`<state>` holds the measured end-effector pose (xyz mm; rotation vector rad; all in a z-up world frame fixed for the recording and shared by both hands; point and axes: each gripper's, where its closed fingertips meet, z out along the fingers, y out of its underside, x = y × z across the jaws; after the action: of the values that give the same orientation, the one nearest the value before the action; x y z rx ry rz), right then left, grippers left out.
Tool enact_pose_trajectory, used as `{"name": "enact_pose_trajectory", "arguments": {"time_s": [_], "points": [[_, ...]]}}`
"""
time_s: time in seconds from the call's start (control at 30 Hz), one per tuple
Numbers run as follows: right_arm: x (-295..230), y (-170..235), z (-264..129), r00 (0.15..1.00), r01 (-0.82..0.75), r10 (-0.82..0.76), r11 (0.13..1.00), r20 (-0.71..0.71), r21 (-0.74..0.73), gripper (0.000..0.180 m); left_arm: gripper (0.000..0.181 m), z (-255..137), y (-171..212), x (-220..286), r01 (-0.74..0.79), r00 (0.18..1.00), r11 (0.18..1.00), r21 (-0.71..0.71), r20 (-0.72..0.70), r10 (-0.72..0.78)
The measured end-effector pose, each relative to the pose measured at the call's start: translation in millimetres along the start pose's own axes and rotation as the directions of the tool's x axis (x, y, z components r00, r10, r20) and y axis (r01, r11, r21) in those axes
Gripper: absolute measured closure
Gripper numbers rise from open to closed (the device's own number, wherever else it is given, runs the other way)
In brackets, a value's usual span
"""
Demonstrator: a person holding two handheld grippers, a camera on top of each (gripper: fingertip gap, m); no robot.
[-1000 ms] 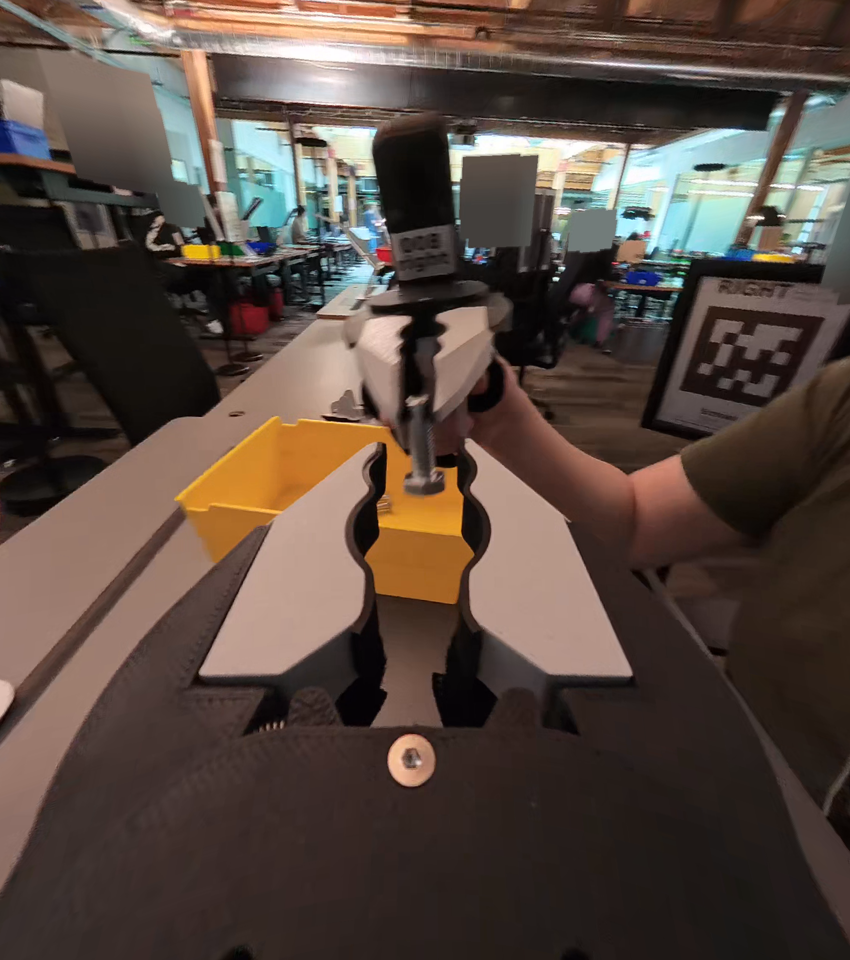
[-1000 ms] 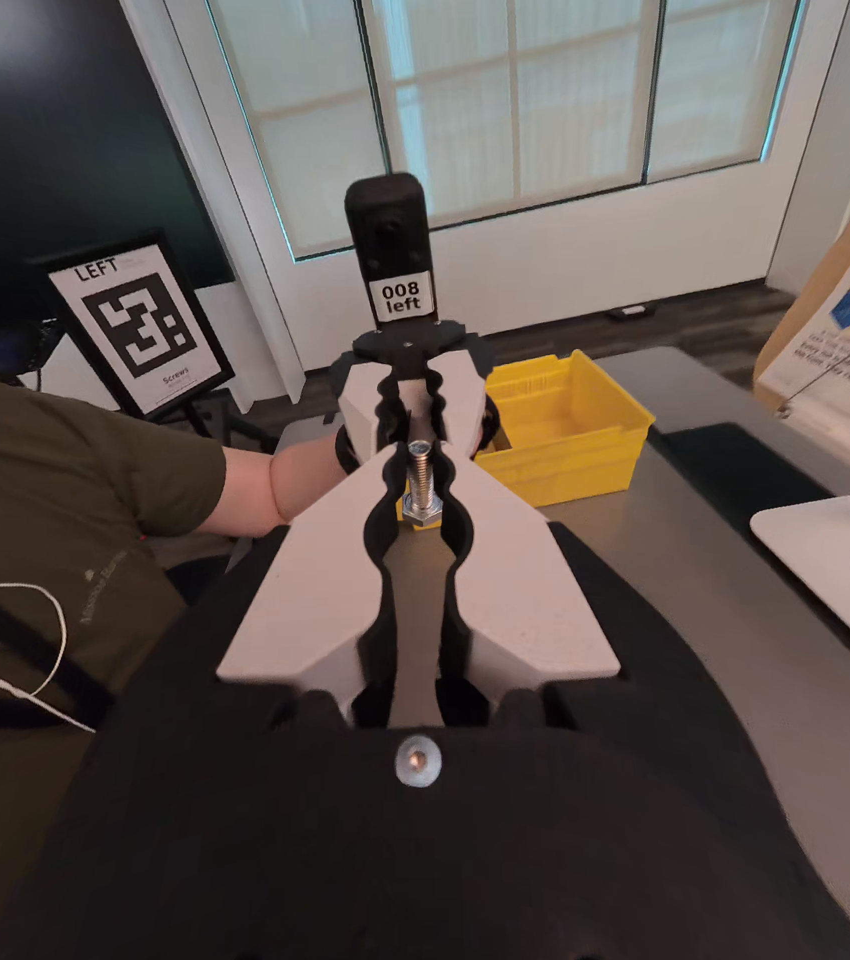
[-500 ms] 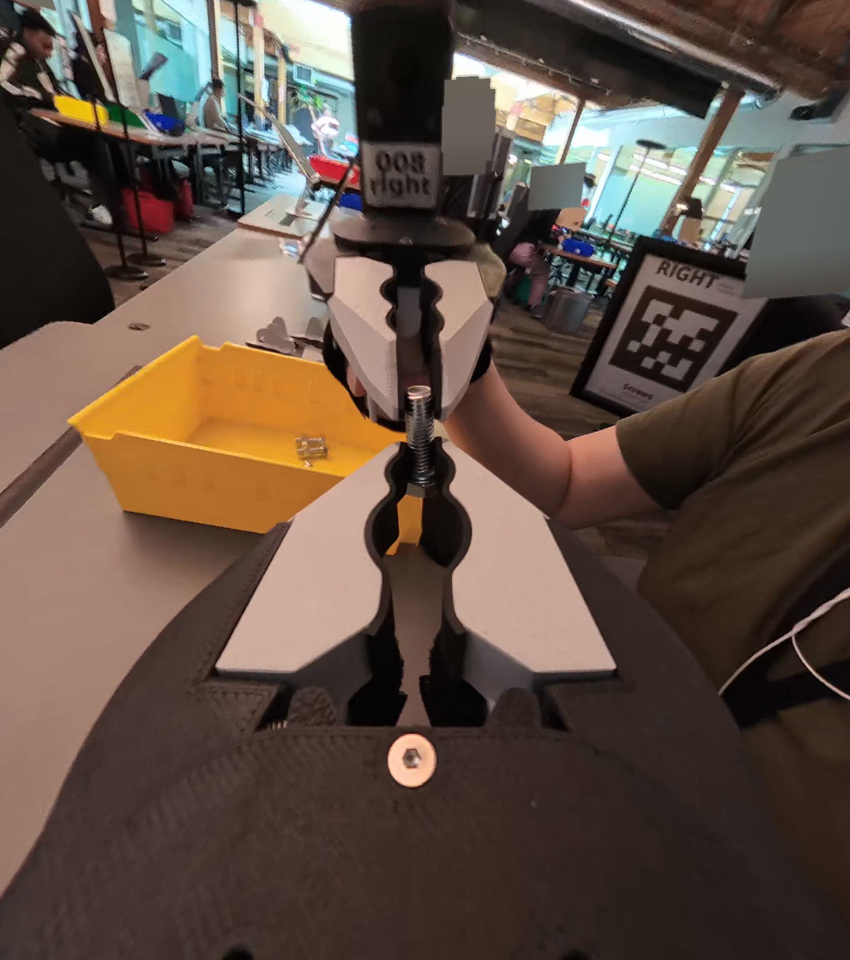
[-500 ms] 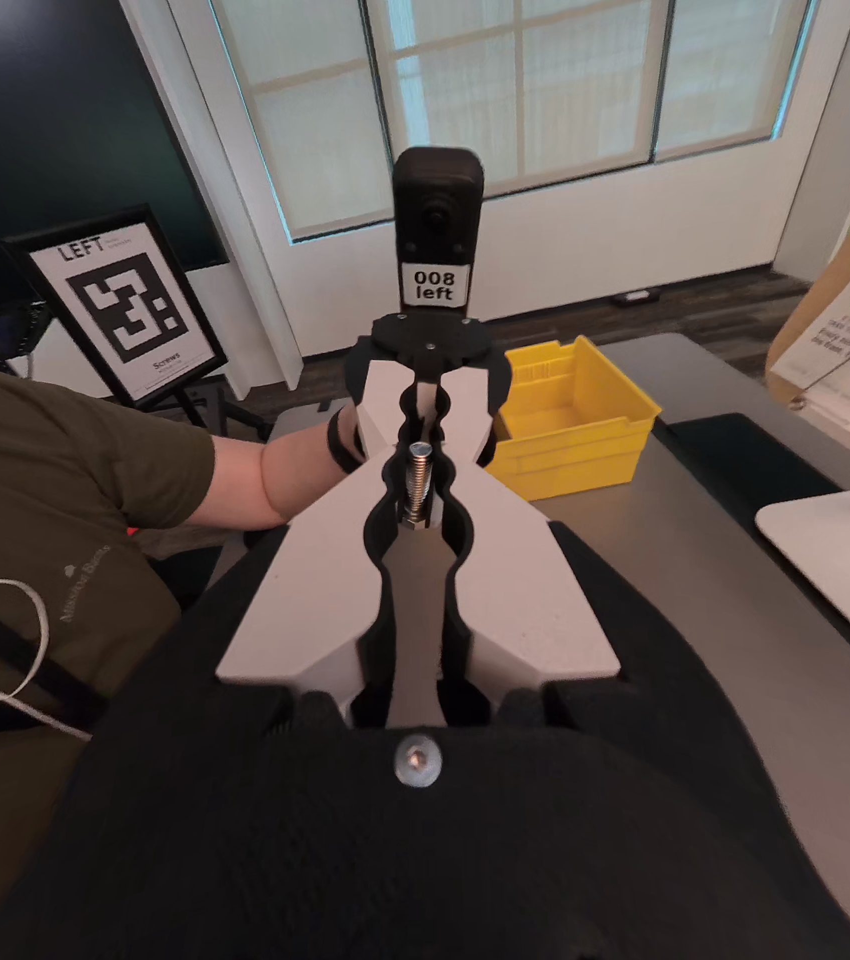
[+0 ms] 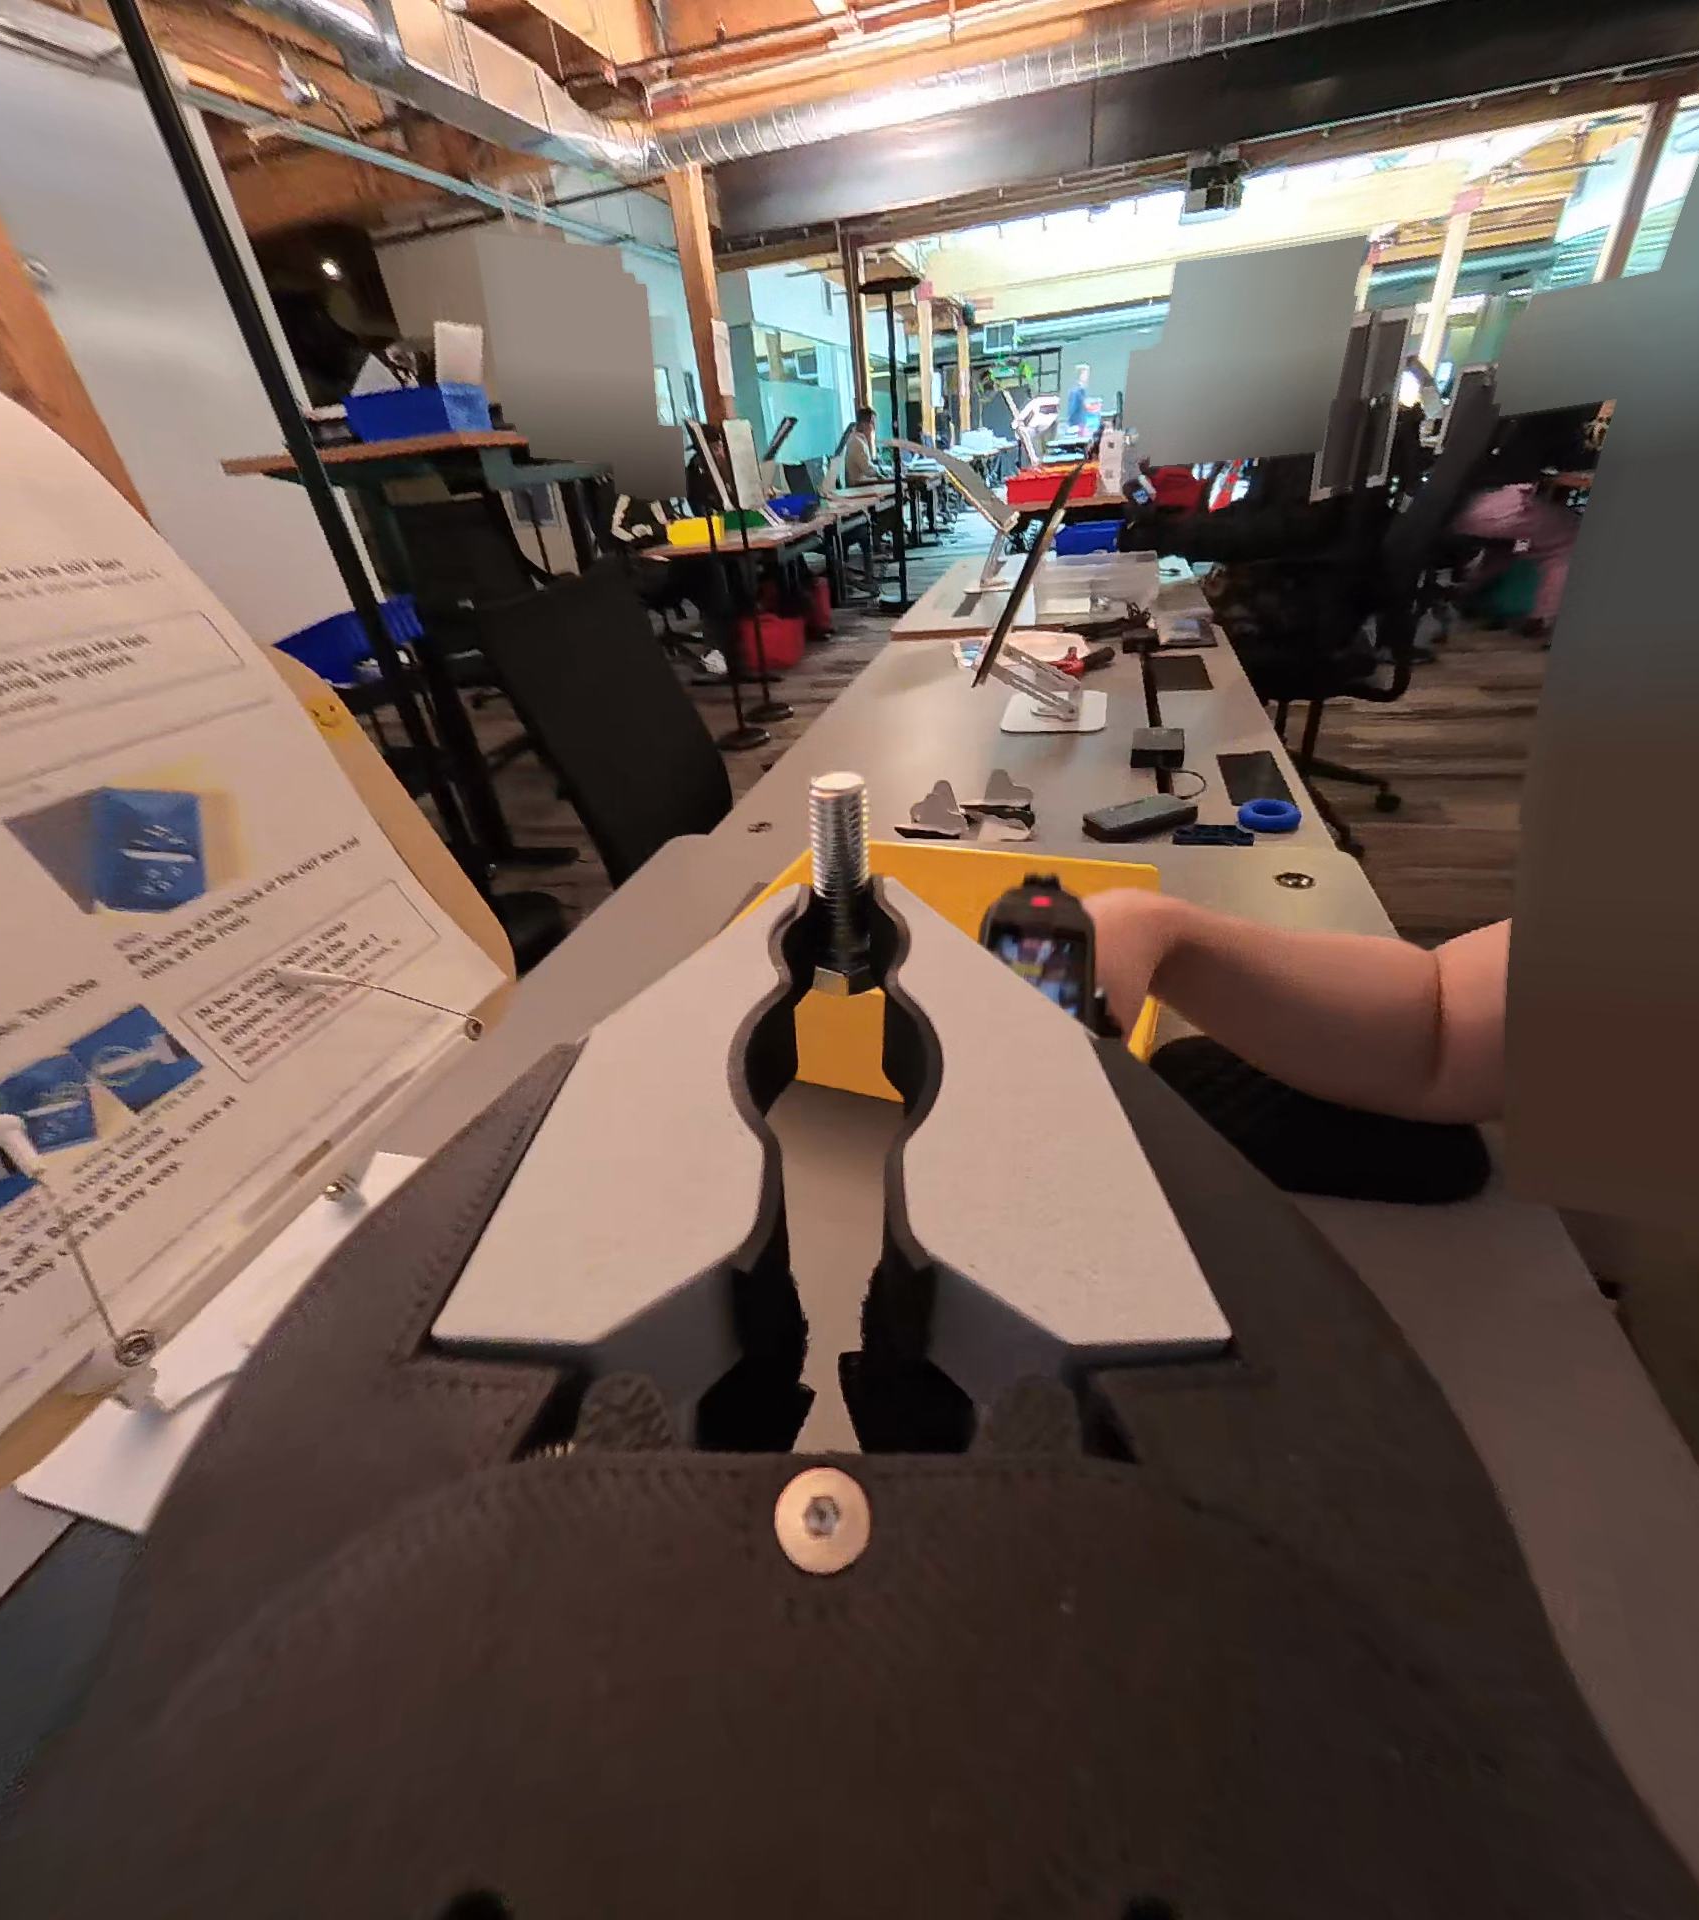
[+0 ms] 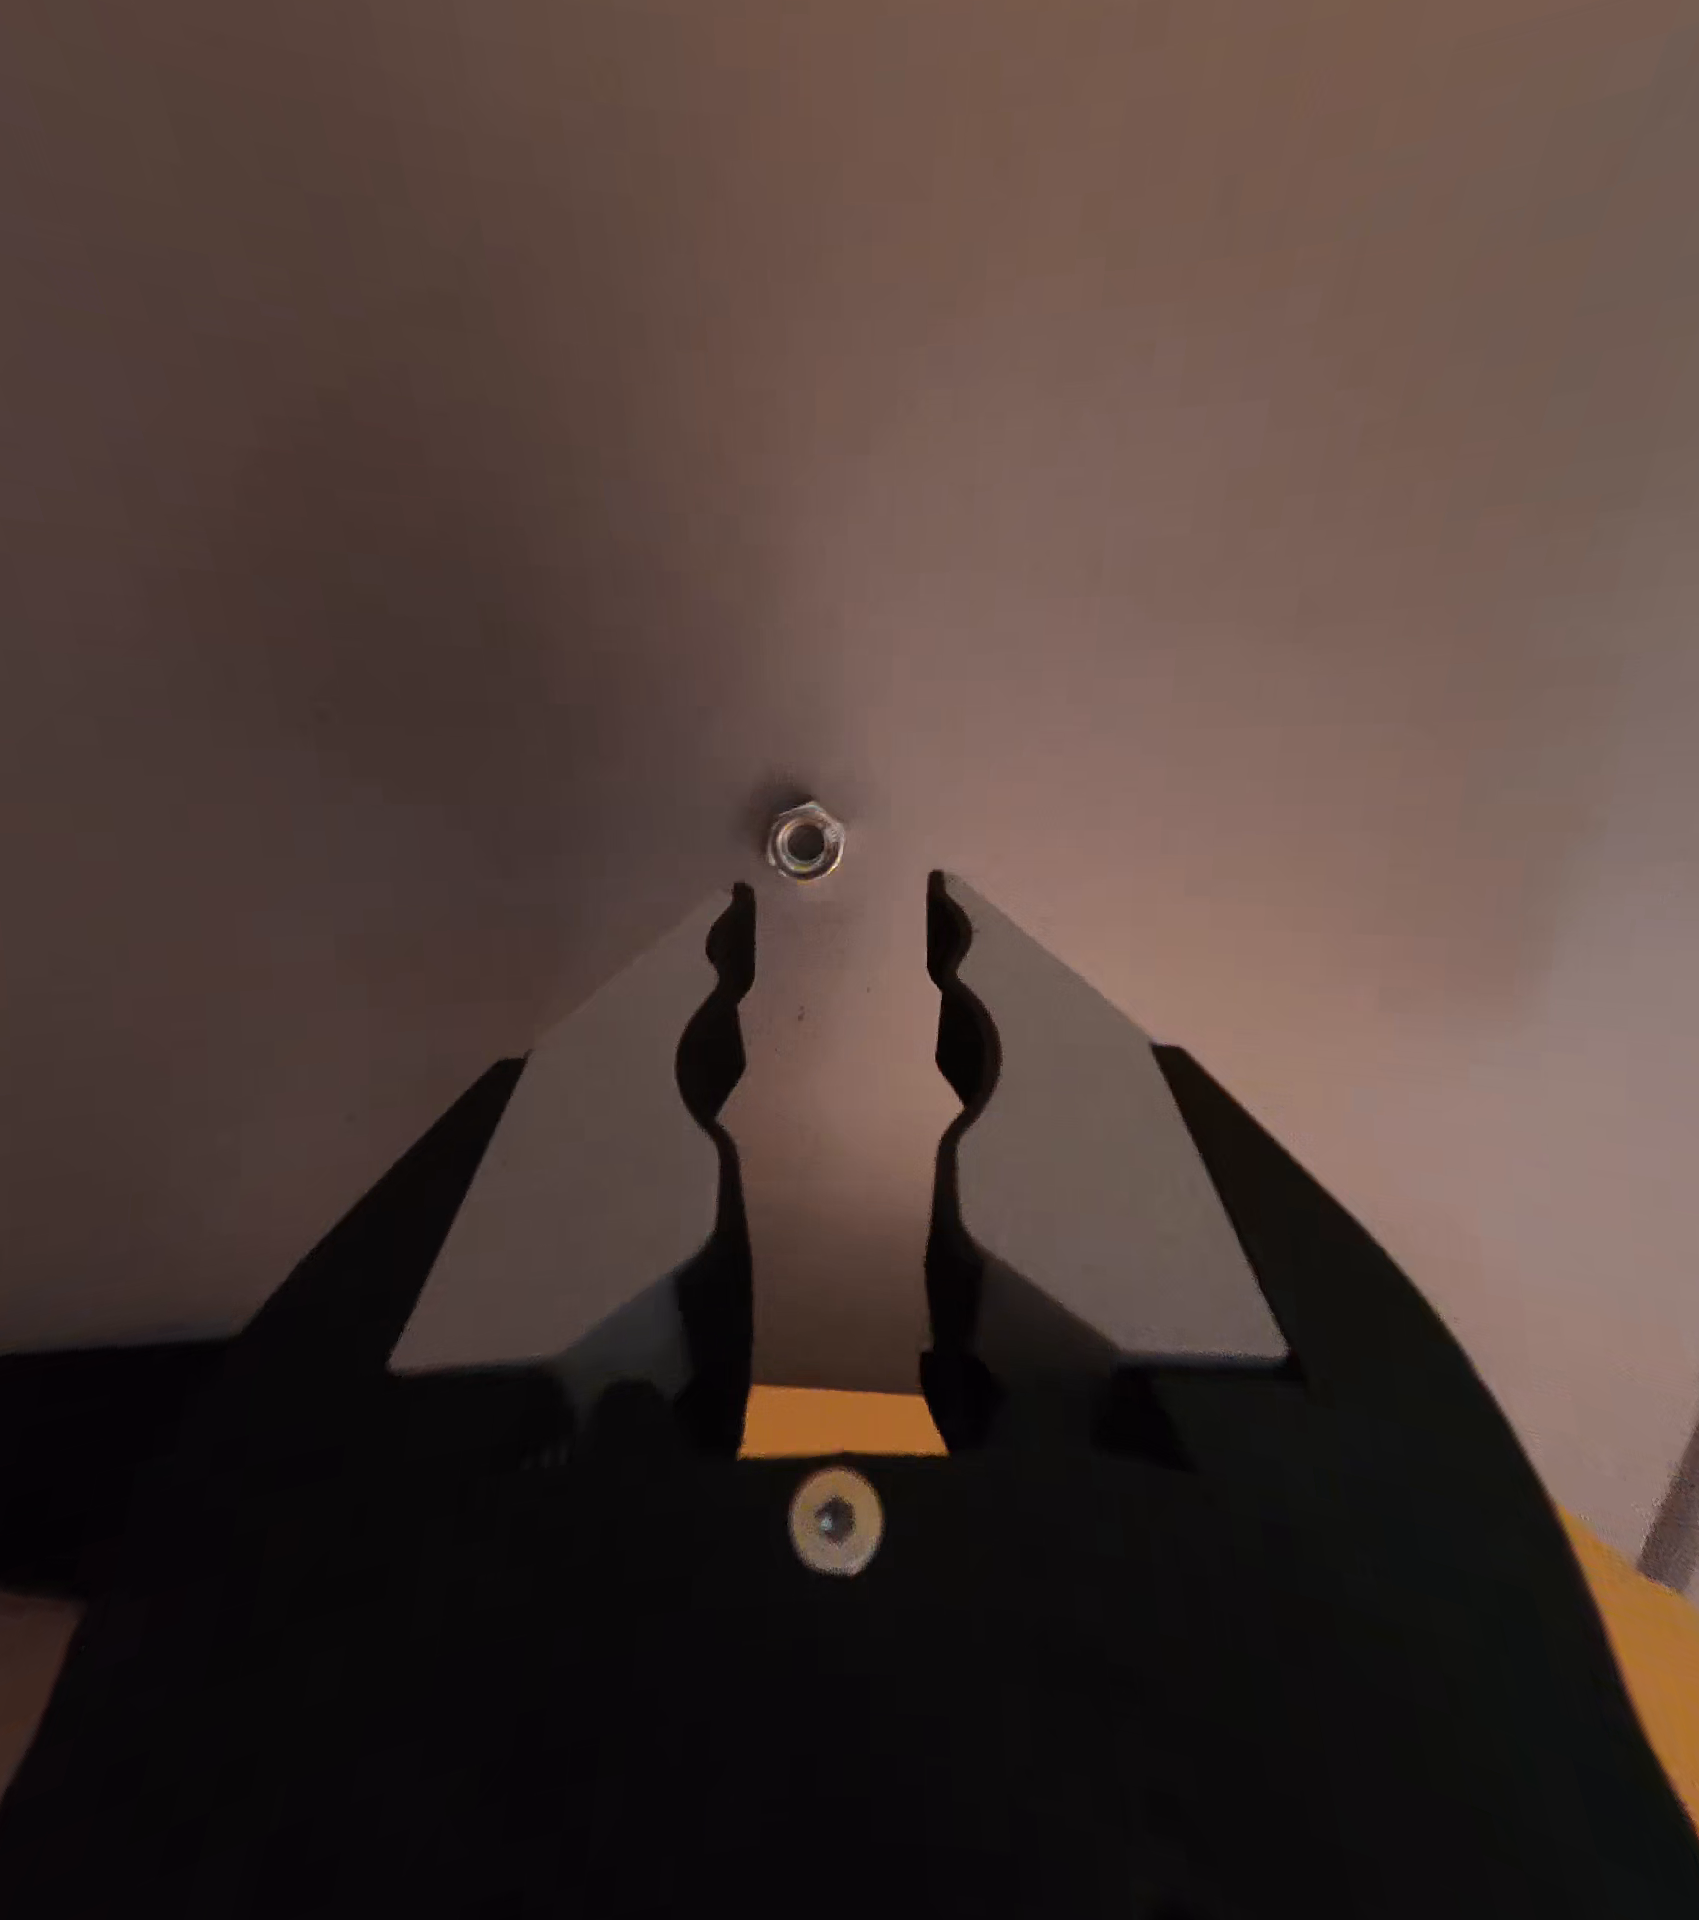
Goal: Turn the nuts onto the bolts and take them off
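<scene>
Beside nut (image 6: 803, 844), right gripper (image 6: 837, 902) now opened

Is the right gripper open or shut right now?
Open. The right gripper shows a clear gap between its fingertips, nothing in them; a nut lies just beyond on the table.

Left view level along table (image 5: 1084, 727); right view straight down, close; shared: yellow bin (image 5: 980, 868)

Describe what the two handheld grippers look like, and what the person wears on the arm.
Left gripper and right gripper match: two pale grey wedge fingers with black scalloped inner pads, on a textured black body with a silver hex screw at its centre. The person's forearm is bare; no sleeve or cable shows on it.
</scene>
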<state>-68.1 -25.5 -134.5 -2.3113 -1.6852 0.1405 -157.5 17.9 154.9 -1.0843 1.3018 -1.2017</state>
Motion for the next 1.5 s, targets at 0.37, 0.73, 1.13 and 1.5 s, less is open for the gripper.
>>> {"name": "enact_pose_trajectory", "arguments": {"time_s": [0.37, 0.73, 1.13, 1.5], "points": [[-8.2, 3.9, 29.5, 0.988, -0.134, 0.141, 0.985, 0.060, -0.109, 0.152, 0.173, -4.2, -8.0, 9.3, -0.055, 0.998, 0.998, -0.007, 0.021, 0.055], [-30.0, -12.2, 3.0, 0.991, 0.069, -0.069, 0.998, 0.112, -0.001, 0.164, 0.173, 12.3, 19.1, -13.6, -0.063, 0.990, 0.992, -0.109, 0.120, 0.077], [7.4, -33.3, -186.6, 0.898, 0.315, -0.043, 0.759, -0.438, 0.570, 0.164, 0.173, 106.5, 163.4, -12.9, -0.363, 0.888, 0.754, -0.548, 0.041, 0.458], [28.2, -20.4, -150.5, 0.878, 0.292, -0.073, 0.865, -0.473, 0.408, 0.163, 0.174, 124.0, 162.9, 30.9, -0.527, 0.827, 0.698, -0.485, -0.100, 0.554]]}}
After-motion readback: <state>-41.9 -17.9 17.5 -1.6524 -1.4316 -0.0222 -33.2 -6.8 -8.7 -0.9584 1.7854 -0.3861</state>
